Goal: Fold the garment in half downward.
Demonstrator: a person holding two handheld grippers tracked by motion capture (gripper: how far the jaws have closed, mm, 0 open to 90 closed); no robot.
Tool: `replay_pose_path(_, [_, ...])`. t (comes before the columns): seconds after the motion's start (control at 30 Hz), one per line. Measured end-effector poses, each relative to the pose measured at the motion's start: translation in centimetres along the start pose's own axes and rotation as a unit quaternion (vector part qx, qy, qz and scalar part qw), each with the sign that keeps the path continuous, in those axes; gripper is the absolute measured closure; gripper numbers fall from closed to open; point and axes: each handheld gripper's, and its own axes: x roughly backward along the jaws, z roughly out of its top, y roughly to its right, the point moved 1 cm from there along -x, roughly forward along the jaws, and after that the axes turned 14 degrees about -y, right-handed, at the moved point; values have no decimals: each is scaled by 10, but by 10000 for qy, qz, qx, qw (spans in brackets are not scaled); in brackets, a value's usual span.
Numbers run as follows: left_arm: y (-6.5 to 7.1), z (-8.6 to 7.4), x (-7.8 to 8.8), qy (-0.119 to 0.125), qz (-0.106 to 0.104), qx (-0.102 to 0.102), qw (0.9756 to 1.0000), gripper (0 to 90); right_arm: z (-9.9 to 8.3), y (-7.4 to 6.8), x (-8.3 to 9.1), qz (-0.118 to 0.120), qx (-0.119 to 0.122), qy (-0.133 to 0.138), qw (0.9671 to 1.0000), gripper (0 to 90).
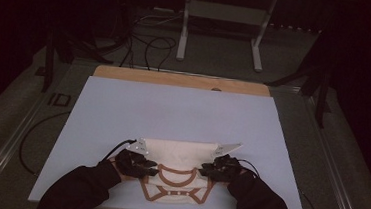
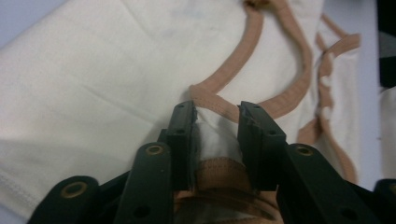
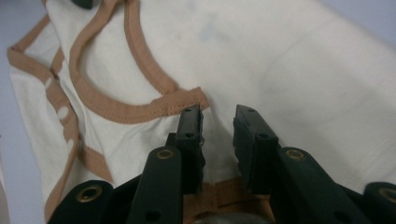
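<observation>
Cloth is what we are dealing with: a cream tank top (image 1: 177, 156) with tan binding, lying flat at the 6 o'clock edge of the counter (image 1: 123, 109), neck hole toward us and hem toward 12 o'clock. We are working the left tongs (image 1: 136, 162) at its left shoulder strap, at about 9 o'clock from the neck hole, and the right tongs (image 1: 221, 167) at its right strap, at about 3 o'clock.

In the left gripper view the left tongs (image 2: 217, 119) are pinching a raised fold of strap fabric just below the tan binding (image 2: 243, 60), jaws narrowed with cloth bunched between them. In the right gripper view the right tongs (image 3: 218, 122) are straddling a small ridge of cloth beside the binding (image 3: 140, 109); a gap is showing, and we are reading the jaws as clamped on that ridge, though loosely.

We are judging the top as light, limp and thin. It will sag and fold wherever we are not supporting it, and single layers may slip out. The stitched binding is the thicker, firmer part, so we are favouring the strap ends, taking binding and body together, both sides evenly.
</observation>
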Motion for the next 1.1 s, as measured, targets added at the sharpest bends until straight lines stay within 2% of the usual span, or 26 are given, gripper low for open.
replay_pose_path(0.1, [1, 1, -1, -26, 90, 20, 10000, 732, 0, -1, -2, -33, 76, -50, 10000, 763])
replay_pose_path(0.23, [1, 1, -2, -31, 92, 55, 9999, 823, 2, -6, -4, -90, 137, -114, 9998, 877])
replay_pose_path(0.27, [1, 1, -2, -31, 92, 55, 9999, 852, 2, -6, -4, -90, 137, -114, 9998, 877])
replay_pose_path(0.4, [2, 1, -2, 14, 97, 47, 9999, 868, 3, -8, -1, -255, 213, -151, 9993, 900])
replay_pose_path(0.7, [5, 2, 6, 192, 67, 20, 9998, 874, 7, -18, 21, -475, 345, 260, 9979, 900])
replay_pose_path(0.73, [7, 2, 7, 213, 71, 2, 9997, 873, 7, -19, 23, -418, 355, 282, 9981, 900])
replay_pose_path(0.8, [10, 2, 11, 250, 59, -33, 9997, 873, 7, -24, 26, -510, 414, 321, 9973, 900])
replay_pose_path(0.87, [14, 0, 15, 342, 33, -81, 9994, 873, 5, -30, 30, -493, 466, 376, 9970, 900])
replay_pose_path(1.0, [23, -3, 24, 502, -34, -291, 9983, 873, 1, -40, 40, -474, 510, 512, 9963, 900])
replay_pose_path(1.1, [31, -5, 29, 533, 16, -421, 9977, 872, -1, -46, 46, -473, 535, 633, 9954, 900])
